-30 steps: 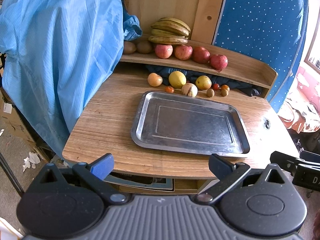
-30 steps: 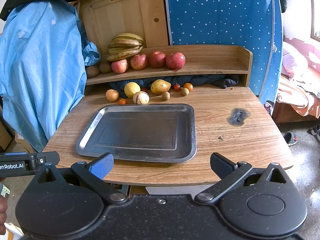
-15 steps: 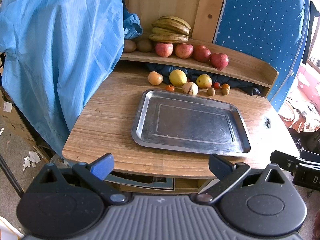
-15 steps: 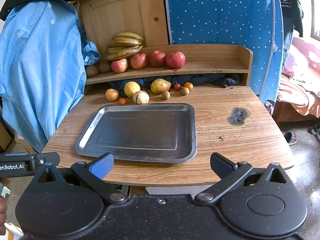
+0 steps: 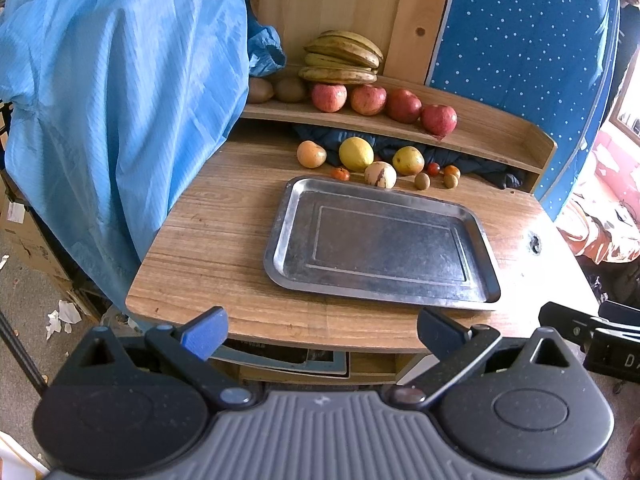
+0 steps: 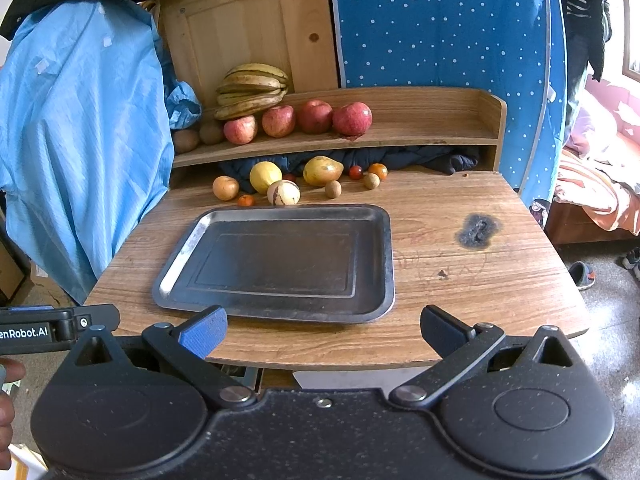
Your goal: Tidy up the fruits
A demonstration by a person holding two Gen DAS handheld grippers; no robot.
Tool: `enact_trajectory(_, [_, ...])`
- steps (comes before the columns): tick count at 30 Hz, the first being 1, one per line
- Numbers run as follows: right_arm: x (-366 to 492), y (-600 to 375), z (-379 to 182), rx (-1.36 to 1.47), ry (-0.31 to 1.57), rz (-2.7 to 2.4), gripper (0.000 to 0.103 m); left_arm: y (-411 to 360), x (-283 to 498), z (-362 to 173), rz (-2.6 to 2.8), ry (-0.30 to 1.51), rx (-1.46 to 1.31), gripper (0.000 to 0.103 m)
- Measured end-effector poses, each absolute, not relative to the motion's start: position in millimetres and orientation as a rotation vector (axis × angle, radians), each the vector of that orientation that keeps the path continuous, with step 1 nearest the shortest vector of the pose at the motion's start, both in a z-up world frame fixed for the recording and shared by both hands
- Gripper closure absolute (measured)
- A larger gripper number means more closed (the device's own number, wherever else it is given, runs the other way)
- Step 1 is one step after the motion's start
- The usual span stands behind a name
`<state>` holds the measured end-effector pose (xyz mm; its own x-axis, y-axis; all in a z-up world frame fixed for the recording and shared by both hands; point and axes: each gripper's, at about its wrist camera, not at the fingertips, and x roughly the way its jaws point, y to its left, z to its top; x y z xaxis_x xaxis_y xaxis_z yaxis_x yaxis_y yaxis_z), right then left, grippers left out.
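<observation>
My left claw (image 5: pixel 320 330) and right claw (image 6: pixel 322 330) both hang spread wide and empty at the near edge of the wooden tabletop (image 6: pixel 460 280). From the left: a blue sheet (image 6: pixel 80 140), then on the shelf (image 6: pixel 420 128) two brown kiwis (image 6: pixel 198 136), one banana bunch (image 6: pixel 252 92), four red apples (image 6: pixel 296 120). Below lie about nine loose fruits (image 6: pixel 280 180), just beyond one bare metal tray (image 6: pixel 384 264). A bed (image 6: pixel 600 184) stands right. The left claw reads "enRobot.AI".
</observation>
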<state>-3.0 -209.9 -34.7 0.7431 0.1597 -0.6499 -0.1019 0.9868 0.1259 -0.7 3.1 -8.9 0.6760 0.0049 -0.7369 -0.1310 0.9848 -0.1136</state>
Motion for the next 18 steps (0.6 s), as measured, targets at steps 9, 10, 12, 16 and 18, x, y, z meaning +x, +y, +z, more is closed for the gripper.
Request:
enact_trajectory(9, [-2.8, -209.1, -36.9, 0.081, 0.729, 0.162, 0.001, 0.6, -7.2, -10.2, 0.093, 0.829, -0.163, 0.001])
enact_trajectory(10, [-2.5, -209.7, -37.1, 0.081, 0.730, 0.164, 0.001, 0.2, -7.1, -10.2, 0.096, 0.831, -0.163, 0.001])
enact_trajectory(12, [-1.7, -210.4, -37.4, 0.081, 0.732, 0.167, 0.001, -0.8, -6.4, -9.1, 0.101, 0.835, -0.164, 0.001])
enact_trajectory(16, [0.6, -212.9, -37.0, 0.081, 0.741, 0.176, 0.001, -2.6, -7.5, -9.3, 0.111, 0.843, -0.165, 0.001])
enact_trajectory(18, [1.4, -213.6, -37.8, 0.080, 0.745, 0.181, 0.001, -2.8, -6.2, -9.0, 0.118, 0.849, -0.168, 0.001])
